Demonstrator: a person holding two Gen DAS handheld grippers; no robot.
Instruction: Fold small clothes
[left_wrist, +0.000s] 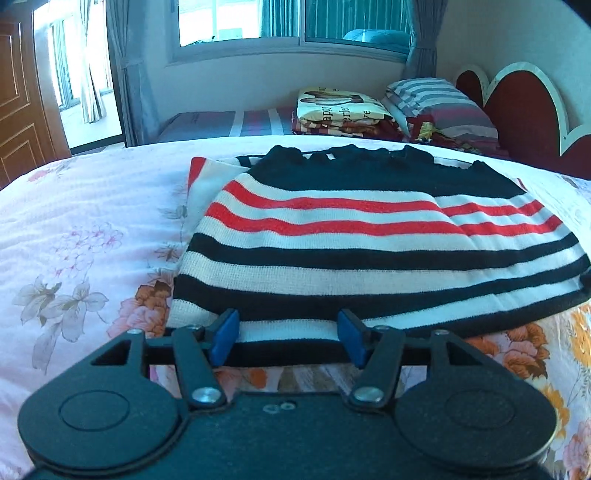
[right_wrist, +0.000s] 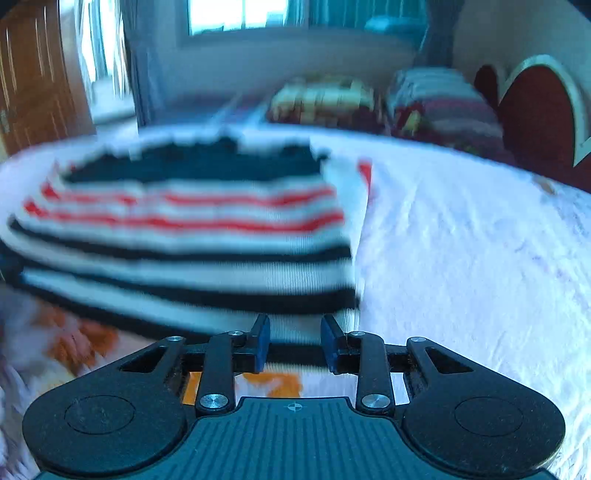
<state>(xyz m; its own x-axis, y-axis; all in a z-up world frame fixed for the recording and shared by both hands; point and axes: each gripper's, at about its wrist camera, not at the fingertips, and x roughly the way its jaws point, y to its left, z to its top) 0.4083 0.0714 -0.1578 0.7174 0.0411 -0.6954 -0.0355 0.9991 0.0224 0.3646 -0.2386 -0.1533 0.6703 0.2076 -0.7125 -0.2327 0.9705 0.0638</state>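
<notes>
A small knit sweater (left_wrist: 369, 236) with navy, white and red stripes lies folded on the floral bed sheet (left_wrist: 85, 229). My left gripper (left_wrist: 288, 338) is open, its blue pads on either side of the sweater's near hem at the left part. The right wrist view is motion-blurred. There the same sweater (right_wrist: 192, 236) fills the left half. My right gripper (right_wrist: 295, 341) is open with the hem's right near corner between its blue pads. Whether the pads touch the cloth I cannot tell.
Bare pale sheet (right_wrist: 461, 258) spreads to the right of the sweater. Folded blankets (left_wrist: 340, 110) and a striped pillow (left_wrist: 439, 103) are stacked at the far end by a red headboard (left_wrist: 532, 110). A window (left_wrist: 291, 22) and a wooden door (left_wrist: 18, 103) stand behind.
</notes>
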